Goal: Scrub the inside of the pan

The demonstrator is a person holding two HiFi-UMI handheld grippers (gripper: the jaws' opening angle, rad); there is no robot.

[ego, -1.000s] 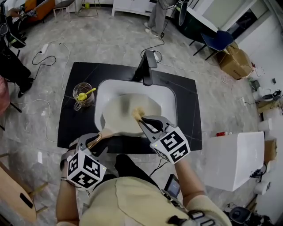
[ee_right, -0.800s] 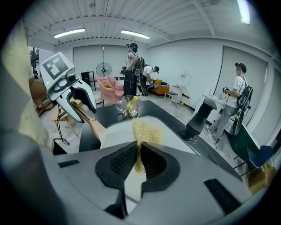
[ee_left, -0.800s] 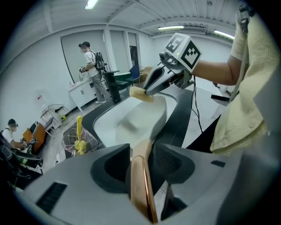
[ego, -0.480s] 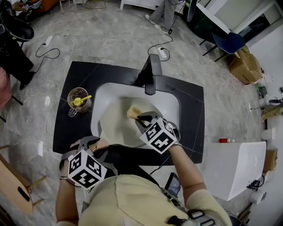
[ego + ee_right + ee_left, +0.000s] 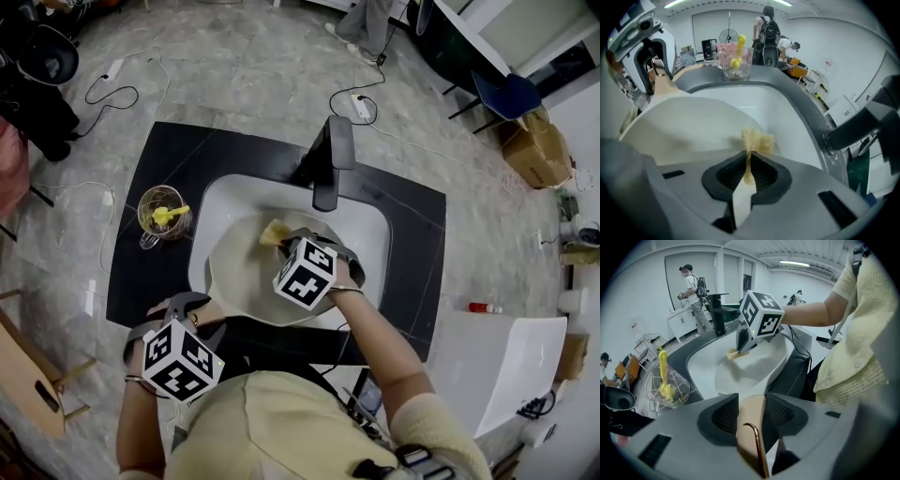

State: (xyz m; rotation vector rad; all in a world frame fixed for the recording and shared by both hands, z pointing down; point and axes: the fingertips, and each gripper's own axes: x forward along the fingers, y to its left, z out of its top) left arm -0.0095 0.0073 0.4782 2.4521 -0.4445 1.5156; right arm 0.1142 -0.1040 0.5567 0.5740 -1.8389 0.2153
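A cream pan (image 5: pixel 246 274) lies in the white sink (image 5: pixel 375 234). Its copper-coloured handle (image 5: pixel 751 427) runs back between the jaws of my left gripper (image 5: pixel 192 305), which is shut on it at the near counter edge. My right gripper (image 5: pixel 295 242) reaches over the pan, shut on a yellow scrubber (image 5: pixel 272 232). The scrubber's frayed end presses on the pan's inside near its far side. In the right gripper view the scrubber (image 5: pixel 757 139) sticks out past the jaws onto the pan wall (image 5: pixel 684 131). From the left gripper view the scrubber (image 5: pixel 733 353) shows under the right gripper's marker cube (image 5: pixel 759 315).
A black faucet (image 5: pixel 328 161) overhangs the far side of the sink. A glass mug (image 5: pixel 161 214) holding a yellow utensil stands on the black counter (image 5: pixel 141 272) left of the sink. Cables lie on the floor beyond. People stand in the background of both gripper views.
My right gripper has pushed the scrubber across the pan, away from me and a little left. The left gripper has kept its hold on the handle.
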